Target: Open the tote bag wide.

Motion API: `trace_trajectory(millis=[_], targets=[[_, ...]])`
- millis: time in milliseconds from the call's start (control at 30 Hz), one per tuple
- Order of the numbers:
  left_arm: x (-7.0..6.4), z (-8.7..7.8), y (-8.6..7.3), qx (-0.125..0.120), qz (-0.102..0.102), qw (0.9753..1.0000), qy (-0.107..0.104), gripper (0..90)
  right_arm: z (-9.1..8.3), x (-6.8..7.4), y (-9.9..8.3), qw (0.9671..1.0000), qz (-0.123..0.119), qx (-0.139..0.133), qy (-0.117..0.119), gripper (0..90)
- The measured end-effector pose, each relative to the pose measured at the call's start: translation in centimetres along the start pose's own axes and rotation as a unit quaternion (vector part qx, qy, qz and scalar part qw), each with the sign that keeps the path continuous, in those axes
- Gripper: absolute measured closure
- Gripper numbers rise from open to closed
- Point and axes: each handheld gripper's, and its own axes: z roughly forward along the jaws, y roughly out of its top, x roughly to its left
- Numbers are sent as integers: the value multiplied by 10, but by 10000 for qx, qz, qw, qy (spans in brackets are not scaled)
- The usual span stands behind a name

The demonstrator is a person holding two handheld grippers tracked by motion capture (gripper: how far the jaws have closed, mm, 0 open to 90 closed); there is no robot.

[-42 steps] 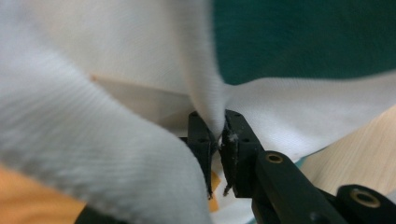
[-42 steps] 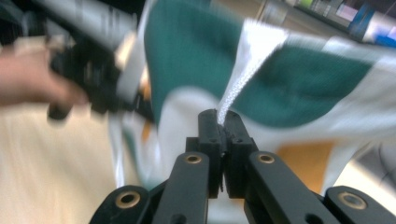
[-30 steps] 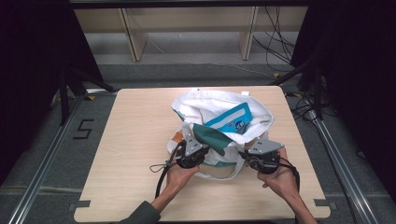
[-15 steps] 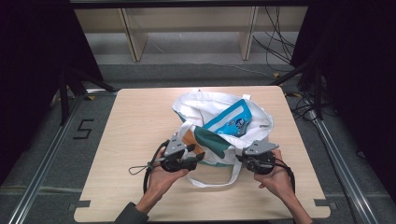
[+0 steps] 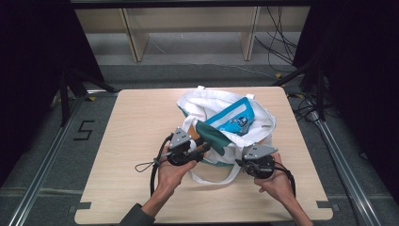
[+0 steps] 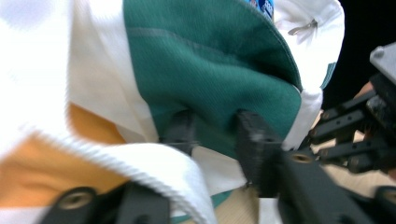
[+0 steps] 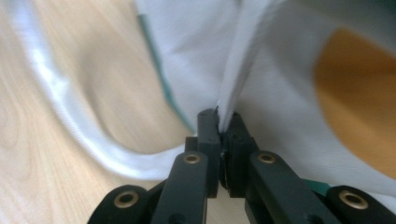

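1. White cloth with green and orange patches makes up the bag (image 5: 221,125), which sits a little right of centre on the table (image 5: 131,122) in the high view, its mouth slumped open. A blue packet (image 5: 233,117) lies slanted inside it, and a dark green flap (image 5: 214,136) folds over the near rim. One white handle (image 5: 214,176) loops onto the wood at the front. The left gripper (image 5: 203,147) reaches into the bag's near left edge; the right gripper (image 5: 241,162) is at the near right edge. Both hands come up from the bottom. Shelving stands beyond the far edge of the table.

2. In the left gripper view the jaws stand apart, with green cloth (image 6: 215,70) bulging between and above them. A white hem (image 6: 154,163) drapes over the left jaw, with orange (image 6: 51,168) beneath it. A corner of the blue packet (image 6: 264,5) peeks out at the top. The right gripper (image 6: 359,135) shows at the right edge.

3. In the right gripper view the jaws are pressed together on a thin fold of white cloth (image 7: 233,79) that rises from the tips. An orange patch (image 7: 359,107) lies to the right; the handle (image 7: 60,102) curves over the bare wood on the left.
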Motion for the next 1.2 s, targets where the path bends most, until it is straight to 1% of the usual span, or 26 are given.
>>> trace_trajectory(millis=[33,100,167,200,233,300,367,400,433,567,600,633,700,733,767,800,833,867,900,933,1033,1067,1100,1133,1167,1200], targets=[[1,5,-1,-11,70,10000,45,786,2,2,1,9999,-88,-9,-49,885],[1,9,-3,-108,25,9999,15,862,3,3,3,10000,-57,-9,-36,885],[2,10,-3,-113,-2,9999,-55,880,2,3,3,10000,-71,-25,-37,885],[1,9,-1,-91,-67,9999,-83,862,2,3,3,10000,-40,-41,-65,885],[2,6,0,-63,-100,9999,-119,795,1,2,3,10000,-45,-62,-52,885],[1,-3,4,-112,-392,9992,-5,617,1,1,2,10000,-12,-83,-32,885],[0,-10,10,-32,-460,9987,225,443,1,1,2,10000,-17,-90,-18,885],[1,-13,13,-112,-475,9983,314,404,1,2,2,10000,-36,-52,15,885],[2,-15,16,-174,-516,9976,421,388,2,3,2,9999,-56,-87,-5,885],[2,-17,27,-223,-564,9974,385,336,2,4,2,9999,-97,-89,32,885],[0,-16,30,-174,-560,9976,380,336,2,4,2,9999,-97,-89,32,885],[-1,-12,33,-42,-489,9978,447,300,2,3,2,10000,-45,-86,19,885],[1,-4,33,13,-639,9971,423,296,2,3,2,10000,-46,-75,29,885],[1,-4,33,13,-639,9971,423,288,2,4,2,10000,-72,-62,10,885],[7,4,29,22,-597,9974,401,309,2,4,2,10000,-73,-49,15,884],[11,6,26,-89,-639,9970,416,356,2,5,2,10000,-63,-40,27,884],[11,6,26,-89,-639,9970,416,428,2,5,2,10000,-47,-39,23,884],[15,6,23,-209,-668,9967,412,428,2,5,2,10000,-47,-39,23,884],[19,8,19,-314,-583,9972,343,530,3,5,2,10000,-46,-18,17,884],[19,8,18,-327,-458,9978,341,555,4,5,2,9999,-96,-35,28,884],[19,8,15,-369,-403,9980,328,608,4,5,1,10000,-41,13,39,884],[21,7,10,-374,-264,9986,247,622,4,4,1,10000,-69,1,18,884],[22,8,5,-299,-136,9991,281,649,4,4,1,10000,-24,4,15,884],[23,11,-3,-172,-1,9993,341,762,4,3,0,10000,-39,-12,5,883],[23,11,-3,-172,-1,9993,341,785,4,3,0,10000,-39,-12,5,883],[25,15,-12,-134,48,9991,410,785,3,3,0,10000,-29,-21,-6,882]])
